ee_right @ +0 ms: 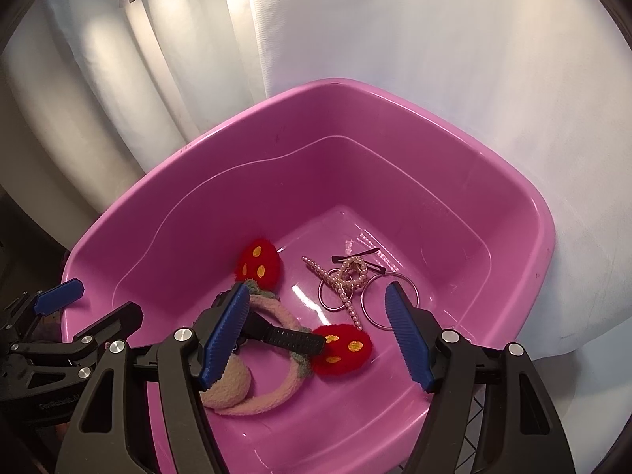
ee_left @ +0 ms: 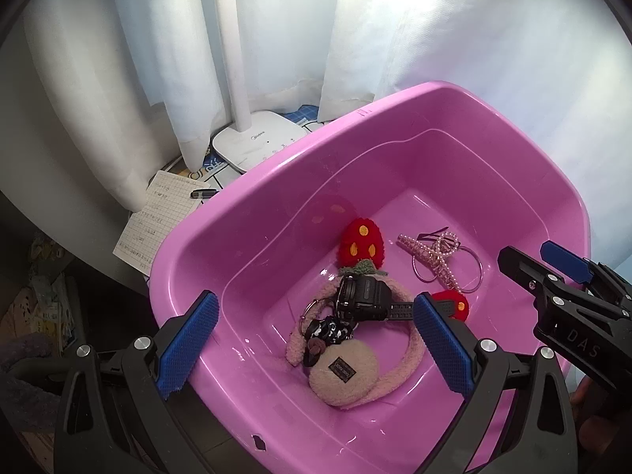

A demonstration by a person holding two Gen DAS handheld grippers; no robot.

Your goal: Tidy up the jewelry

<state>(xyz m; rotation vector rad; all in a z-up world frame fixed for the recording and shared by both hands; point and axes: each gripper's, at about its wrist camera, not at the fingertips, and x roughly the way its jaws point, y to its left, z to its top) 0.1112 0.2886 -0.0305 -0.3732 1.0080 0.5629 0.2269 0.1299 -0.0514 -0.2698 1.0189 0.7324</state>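
A pink plastic basin (ee_left: 276,181) (ee_right: 205,158) holds the jewelry. Inside lie a fuzzy beige headband (ee_left: 343,371) (ee_right: 276,316) with two red strawberry ornaments (ee_left: 361,243) (ee_right: 258,262), a black wristwatch (ee_left: 365,296) (ee_right: 288,337), a keyring with a black-and-white charm (ee_left: 330,330), a pearl hair clip (ee_left: 430,256) (ee_right: 345,280) and thin metal hoops (ee_left: 470,272) (ee_right: 389,302). My left gripper (ee_left: 316,343) hangs open above the near rim, over the headband and watch. My right gripper (ee_right: 320,335) hangs open above the basin, over the second strawberry (ee_right: 341,349), holding nothing.
Behind the basin stand a white lamp base (ee_left: 260,140) and its post, with white curtains (ee_left: 158,59) (ee_right: 395,39) around. A gridded paper sheet (ee_left: 154,217) and a black pen (ee_left: 203,193) lie left of the basin. Clutter sits low at the left edge.
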